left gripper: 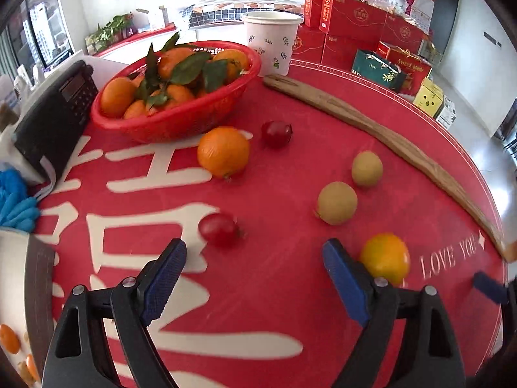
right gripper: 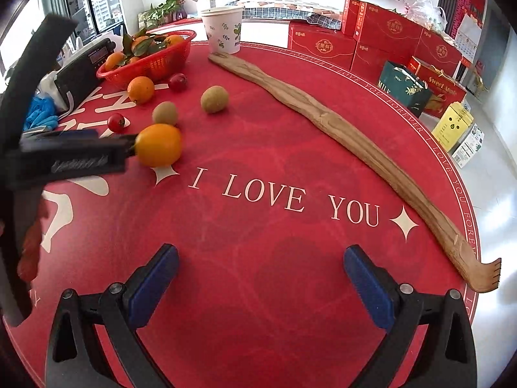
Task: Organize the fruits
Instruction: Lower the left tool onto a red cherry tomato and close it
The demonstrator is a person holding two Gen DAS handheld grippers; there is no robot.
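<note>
Nearest in the left wrist view: left tongs (left gripper: 255,274), jaws spread wide and nothing between the blue pads (left gripper: 164,278), presumably kept wide to fit a round fruit. Just ahead of the left pad, a small red fruit (left gripper: 218,229); just beyond the right pad and partly hidden by it, a yellow-orange citrus (left gripper: 386,257), close enough to be the likely next pick, though which of the two is meant cannot be told. Further ahead, two greenish-brown fruits (left gripper: 337,202) close together, then a loose orange (left gripper: 223,151) and a second red fruit (left gripper: 276,134), all lying free on the red tablecloth (left gripper: 290,307). Farthest ahead and left, red basket (left gripper: 181,123) heaped with leafy oranges, probably the collecting place. Off to the right, a long wooden stick (left gripper: 371,126) along the table's curve, with a paper cup (left gripper: 273,42) at its far end. Nearest in the right wrist view: right tongs (right gripper: 261,287), likewise wide and empty, over bare cloth near the printed lettering (right gripper: 284,199), seemingly waiting clear of the work. Ahead and far left, the same citrus (right gripper: 159,145) beside the other tool's dark arm (right gripper: 68,158); basket (right gripper: 152,64) far ahead left.
</note>
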